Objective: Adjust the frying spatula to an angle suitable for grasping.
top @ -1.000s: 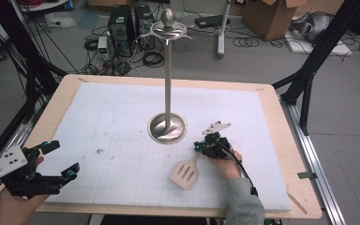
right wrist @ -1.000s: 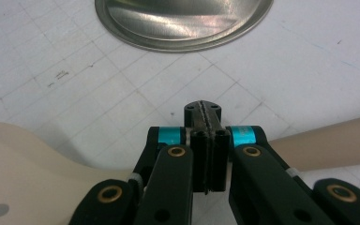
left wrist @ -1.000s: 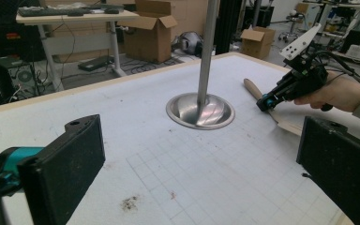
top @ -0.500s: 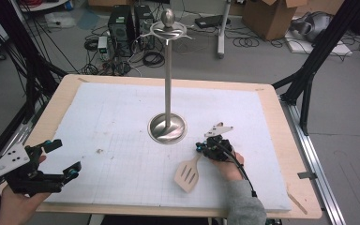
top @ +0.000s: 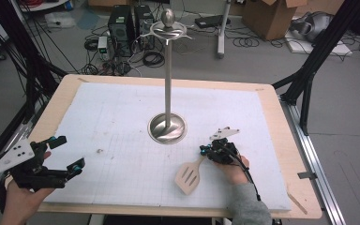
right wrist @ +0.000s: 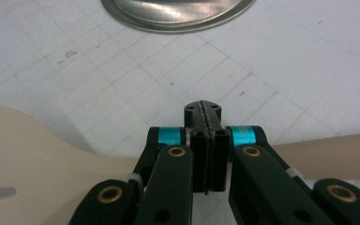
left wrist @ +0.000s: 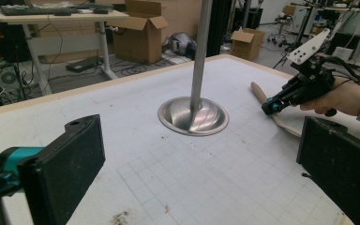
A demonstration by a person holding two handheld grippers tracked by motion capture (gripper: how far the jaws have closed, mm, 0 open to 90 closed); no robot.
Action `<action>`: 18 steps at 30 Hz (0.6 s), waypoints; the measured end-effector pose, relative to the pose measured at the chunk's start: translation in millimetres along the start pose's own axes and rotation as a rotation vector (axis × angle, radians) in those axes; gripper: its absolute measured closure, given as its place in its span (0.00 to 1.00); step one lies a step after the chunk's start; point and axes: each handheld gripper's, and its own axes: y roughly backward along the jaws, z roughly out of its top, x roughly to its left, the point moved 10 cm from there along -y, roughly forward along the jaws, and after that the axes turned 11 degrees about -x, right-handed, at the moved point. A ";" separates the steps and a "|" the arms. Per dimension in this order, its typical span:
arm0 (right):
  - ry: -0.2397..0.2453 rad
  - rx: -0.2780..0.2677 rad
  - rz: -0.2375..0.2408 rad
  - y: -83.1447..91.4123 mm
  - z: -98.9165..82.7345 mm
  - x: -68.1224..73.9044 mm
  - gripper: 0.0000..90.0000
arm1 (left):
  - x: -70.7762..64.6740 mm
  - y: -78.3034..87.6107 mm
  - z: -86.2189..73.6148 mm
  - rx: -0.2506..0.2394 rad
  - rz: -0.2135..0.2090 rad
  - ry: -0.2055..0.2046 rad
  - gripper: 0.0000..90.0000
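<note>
Two tongs: right tongs [top: 205, 151] pressed together over the spatula [top: 191, 174] handle, left tongs [top: 68, 153] wide, hovering.

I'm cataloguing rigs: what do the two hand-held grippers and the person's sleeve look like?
Both are black with teal accents. The left hand-held gripper has broad flat black pads and a grey three-cornered plate. The right hand-held gripper shows brass-coloured pivot pins, carries its own grey plate and trails a black cable. The right forearm wears a grey sleeve.

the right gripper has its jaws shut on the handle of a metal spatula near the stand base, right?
Not quite: the spatula is pale wood, not metal, as the high view shows. The rest holds: the right gripper has its jaws shut on the handle, near the stand base.
</note>
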 end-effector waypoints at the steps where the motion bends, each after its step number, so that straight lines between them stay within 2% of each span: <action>1: 0.003 0.001 -0.001 1.2 -0.8 -0.3 1.00 | 0.0 0.0 0.0 0.000 0.000 0.000 0.02; 10: -0.003 0.006 0.012 11.9 -7.4 0.2 1.00 | -1.8 -9.5 0.6 0.001 -0.021 0.000 0.02; 18: -0.010 0.010 0.017 21.5 -13.4 2.1 1.00 | 5.0 -16.0 3.0 -0.008 -0.019 0.005 0.02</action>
